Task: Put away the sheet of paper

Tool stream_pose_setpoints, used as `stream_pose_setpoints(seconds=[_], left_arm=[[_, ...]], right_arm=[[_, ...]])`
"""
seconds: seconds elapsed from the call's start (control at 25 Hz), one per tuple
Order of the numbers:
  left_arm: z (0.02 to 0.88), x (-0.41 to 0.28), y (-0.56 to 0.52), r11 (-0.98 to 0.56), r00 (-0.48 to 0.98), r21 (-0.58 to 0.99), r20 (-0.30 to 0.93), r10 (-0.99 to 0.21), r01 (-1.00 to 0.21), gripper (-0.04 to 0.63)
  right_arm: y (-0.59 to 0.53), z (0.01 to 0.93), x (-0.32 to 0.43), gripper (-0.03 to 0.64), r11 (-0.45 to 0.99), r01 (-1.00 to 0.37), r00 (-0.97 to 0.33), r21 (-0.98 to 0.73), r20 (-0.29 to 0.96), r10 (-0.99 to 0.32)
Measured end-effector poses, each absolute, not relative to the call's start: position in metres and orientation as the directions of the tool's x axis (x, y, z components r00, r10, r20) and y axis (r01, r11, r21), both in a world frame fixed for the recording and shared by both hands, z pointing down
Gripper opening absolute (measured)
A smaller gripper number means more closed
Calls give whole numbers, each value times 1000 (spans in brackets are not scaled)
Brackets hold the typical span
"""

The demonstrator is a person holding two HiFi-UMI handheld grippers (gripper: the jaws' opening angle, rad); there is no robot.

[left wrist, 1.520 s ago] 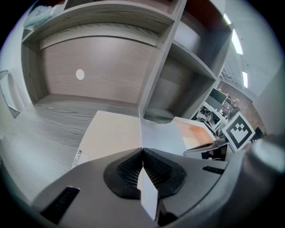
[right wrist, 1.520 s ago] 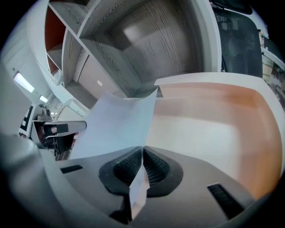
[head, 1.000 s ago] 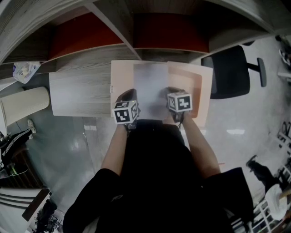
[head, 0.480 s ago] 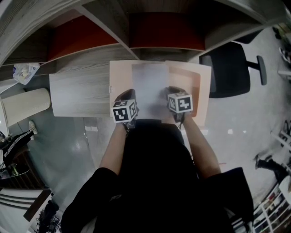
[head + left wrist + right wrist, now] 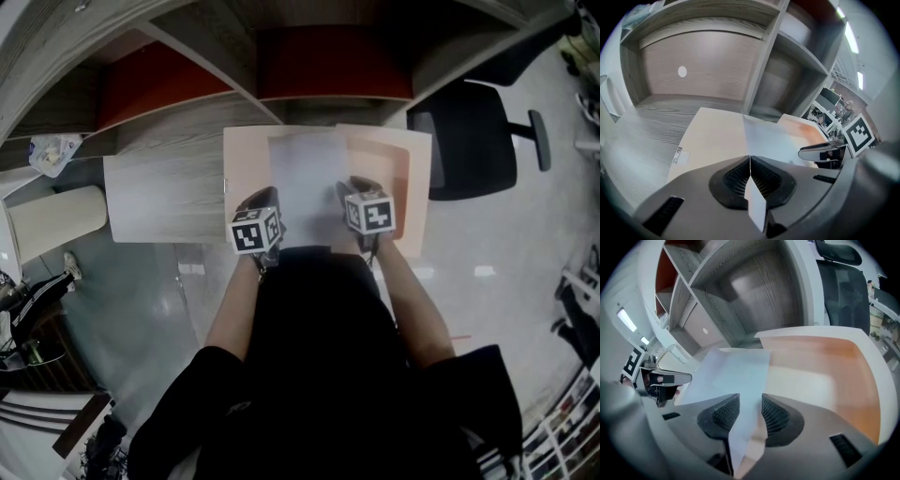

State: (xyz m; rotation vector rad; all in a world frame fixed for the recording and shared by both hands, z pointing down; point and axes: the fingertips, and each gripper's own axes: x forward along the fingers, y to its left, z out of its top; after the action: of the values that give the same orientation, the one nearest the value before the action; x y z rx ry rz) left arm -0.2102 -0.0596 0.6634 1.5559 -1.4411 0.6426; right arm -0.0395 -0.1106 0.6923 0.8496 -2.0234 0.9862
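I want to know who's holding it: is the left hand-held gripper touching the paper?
Touching. The left gripper view shows the left hand-held gripper with its jaws shut on the near edge of the sheet of paper, pinched between them.

shelf divider ahead, open desktop left

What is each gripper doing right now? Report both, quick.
Left gripper: closed on the sheet of paper.
Right gripper: jaws opening, sheet between them, not pinched.
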Motion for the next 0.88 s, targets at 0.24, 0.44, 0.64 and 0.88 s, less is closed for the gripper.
stream_pose_setpoints(seconds=[0.24, 0.44, 0.64, 0.88], left_arm=[[664, -207, -58, 84, 181, 256, 848, -499, -963, 46], [667, -205, -54, 109, 170, 254, 855, -490, -961, 46], [670, -201, -53, 148, 154, 259, 854, -498, -955, 46], [667, -196, -51, 149, 126, 229, 857, -500, -962, 46]], right_arm=[[-108, 681, -31, 160, 503, -786, -539, -358, 796, -276], [-101, 660, -28, 98, 533, -764, -577, -363, 753, -316], [-98, 651, -30, 35, 575, -723, -628, -383, 712, -315], [-97, 648, -26, 34, 604, -698, -648, -383, 698, -306]])
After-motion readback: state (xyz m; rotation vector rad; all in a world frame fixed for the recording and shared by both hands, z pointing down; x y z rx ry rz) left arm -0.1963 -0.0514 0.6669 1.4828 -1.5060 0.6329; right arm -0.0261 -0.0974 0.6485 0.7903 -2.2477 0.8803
